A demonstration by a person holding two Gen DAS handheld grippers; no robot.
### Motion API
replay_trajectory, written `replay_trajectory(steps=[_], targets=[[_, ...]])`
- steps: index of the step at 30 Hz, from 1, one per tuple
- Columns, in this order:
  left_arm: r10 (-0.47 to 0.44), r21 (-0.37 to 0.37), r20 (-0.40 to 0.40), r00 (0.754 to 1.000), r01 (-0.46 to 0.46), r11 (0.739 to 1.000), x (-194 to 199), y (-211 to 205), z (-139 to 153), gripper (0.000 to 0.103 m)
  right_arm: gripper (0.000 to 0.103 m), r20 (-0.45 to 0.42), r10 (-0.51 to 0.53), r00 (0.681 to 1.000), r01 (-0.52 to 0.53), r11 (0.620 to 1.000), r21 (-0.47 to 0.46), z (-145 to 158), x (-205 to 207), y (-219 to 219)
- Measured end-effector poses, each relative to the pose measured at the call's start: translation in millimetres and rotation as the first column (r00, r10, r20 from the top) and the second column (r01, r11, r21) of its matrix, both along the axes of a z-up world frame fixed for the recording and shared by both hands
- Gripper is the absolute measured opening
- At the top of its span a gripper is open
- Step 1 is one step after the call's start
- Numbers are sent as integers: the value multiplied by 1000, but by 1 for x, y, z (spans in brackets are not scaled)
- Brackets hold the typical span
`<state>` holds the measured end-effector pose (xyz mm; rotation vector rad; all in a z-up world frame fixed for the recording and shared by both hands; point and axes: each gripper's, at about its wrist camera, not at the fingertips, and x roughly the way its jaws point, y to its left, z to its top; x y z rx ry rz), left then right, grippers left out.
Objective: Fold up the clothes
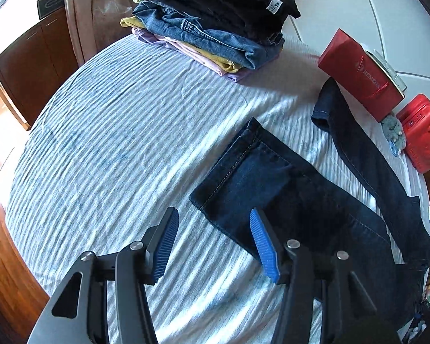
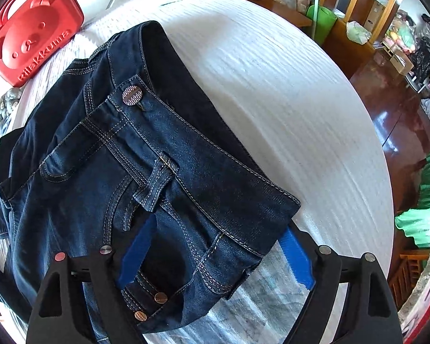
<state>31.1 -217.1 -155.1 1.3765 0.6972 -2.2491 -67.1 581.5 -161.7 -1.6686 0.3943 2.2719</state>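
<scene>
A pair of dark blue jeans lies spread on the striped bed sheet (image 1: 123,149). In the left wrist view its two legs (image 1: 272,177) stretch away to the right, one hem lying flat and near. My left gripper (image 1: 213,218) hovers open just above that hem, its right finger over the denim and its left finger over bare sheet. In the right wrist view the waistband (image 2: 186,154) with its metal button (image 2: 132,95) lies bunched. My right gripper (image 2: 219,223) stands wide open astride the waist corner, with its pads off the cloth.
A stack of folded clothes (image 1: 215,25) sits at the far end of the bed. A red paper bag (image 1: 361,77) and a red bear-faced case (image 2: 31,31) lie beside the jeans. Wooden floor (image 2: 387,109) and cluttered furniture surround the bed.
</scene>
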Motion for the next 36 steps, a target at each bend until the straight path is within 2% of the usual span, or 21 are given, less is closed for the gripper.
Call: replay_trajectory(steps=[1, 4, 8, 11, 13, 16, 18, 19, 20, 21, 22, 24, 28, 29, 30, 33, 34, 35, 36], targets=[[1, 9, 4, 1000, -1, 1000, -8, -1, -6, 53, 84, 4, 4, 1000, -4, 1000, 4, 0, 0, -2], [2, -28, 10, 1000, -2, 1000, -21, 3, -12, 53, 84, 9, 13, 1000, -13, 1000, 5, -2, -2, -6], [13, -28, 63, 998, -12, 1000, -25, 7, -13, 57, 84, -9, 5, 1000, -5, 1000, -11, -2, 1, -4], [41, -41, 47, 998, -39, 998, -7, 7, -7, 57, 83, -24, -4, 1000, 3, 999, -32, -3, 5, -4], [47, 8, 29, 998, -47, 999, -2, 2, -9, 57, 83, -32, -1, 999, 0, 999, -34, -4, 7, -5], [21, 32, 18, 1000, -21, 999, -12, 4, -15, 57, 83, -31, -12, 999, 11, 999, -42, -8, 5, -5], [16, 1, 14, 1000, -16, 1000, -21, 12, -16, 55, 83, -39, -25, 999, 23, 998, -57, -9, 4, -5], [13, -18, 5, 1000, -13, 1000, -24, 15, -15, 51, 83, -46, -34, 998, 31, 998, -60, -9, 3, -5], [17, -33, 3, 1000, -17, 999, -27, 17, -14, 34, 83, -52, -42, 998, 39, 997, -64, -9, 3, -5], [20, -19, 2, 1000, -20, 1000, -29, 17, -15, 5, 83, -66, -53, 996, 47, 996, -79, -8, 3, -4], [22, 0, 2, 1000, -22, 1000, -31, 17, -16, 0, 83, -77, -63, 995, 56, 994, -92, -7, 5, -3], [23, 45, 13, 1000, -24, 999, -35, 18, -22, 1, 83, -109, -87, 990, 73, 989, -131, -3, 8, 1], [-1, 15, 10, 1000, 1, 1000, -42, 33, -22, 0, 83, -133, -147, 980, 117, 970, -211, -6, 12, 13], [2, -8, 2, 1000, -2, 1000, -43, 35, -16, 0, 81, -136, -157, 978, 125, 969, -215, -7, 12, 15], [6, -35, -8, 1000, -6, 999, -43, 37, -10, 0, 59, -140, -166, 976, 133, 967, -219, -8, 11, 16], [30, -150, -65, 997, -40, 988, -37, 30, 30, 0, 28, -123, -113, 986, 103, 991, -85, 7, 5, 2], [40, -182, -85, 996, -55, 982, -34, 24, 45, 0, 21, -125, -90, 988, 86, 995, -41, 14, 4, -4], [42, -194, -94, 995, -60, 979, -30, 17, 55, 0, 13, -164, -73, 984, 70, 997, -22, 28, 7, -10], [43, -203, -100, 994, -63, 977, -25, 10, 64, 0, 12, -205, -56, 977, 56, 998, -6, 44, 11, -17]])
